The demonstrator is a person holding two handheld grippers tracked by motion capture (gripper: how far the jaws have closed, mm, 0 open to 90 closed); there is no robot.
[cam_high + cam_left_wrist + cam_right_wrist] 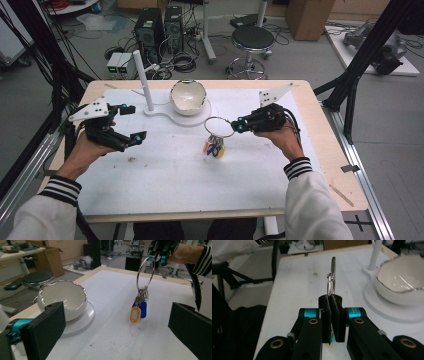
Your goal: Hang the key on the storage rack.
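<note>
A large metal key ring (206, 125) with several coloured tags (215, 148) hangs above the white mat. My right gripper (237, 124) is shut on the ring's right side. In the right gripper view the jaws (331, 305) pinch the ring (333, 267) edge-on. In the left gripper view the ring (138, 275) dangles from the right gripper (157, 257), with an orange tag (135, 314) and blue tags clear of the table. My left gripper (136, 122) is held open at the table's left, with nothing between its jaws (117, 327).
A white bowl (188, 97) with a wavy silver rim sits on a flat white stand (160, 111) that has an upright white post (142, 80). The white mat (175, 180) covers most of the wooden table. Beyond the table are a stool (252, 37) and computer towers (150, 30).
</note>
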